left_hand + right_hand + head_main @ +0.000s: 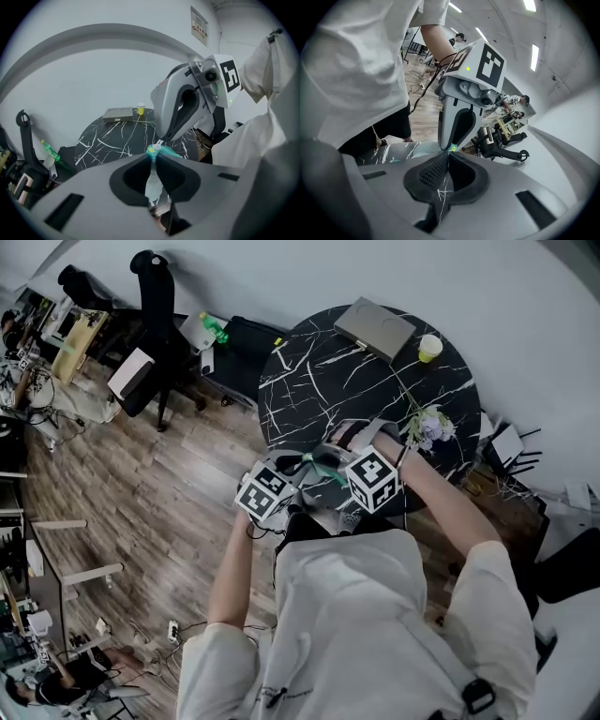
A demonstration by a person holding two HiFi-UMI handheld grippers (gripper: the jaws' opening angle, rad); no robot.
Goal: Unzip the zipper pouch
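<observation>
A teal zipper pouch (328,476) hangs in the air between my two grippers, above the near edge of the round black marble table (309,371). My left gripper (153,157) is shut on the pouch's end (153,180), whose pale body hangs down between its pads. In the head view this gripper (302,465) sits left of the pouch. My right gripper (450,151) faces it from the other side with its jaws closed together. A small teal and yellow bit of the zipper end (452,148) is pinched at its tips. In the left gripper view the right gripper (160,142) touches the pouch top.
On the table's far side lie a flat grey box (375,329) and a yellow-green cup (429,347). A bunch of pale flowers (429,427) sits at its right edge. A black office chair (155,315) and a green bottle (216,329) stand on the wooden floor to the left.
</observation>
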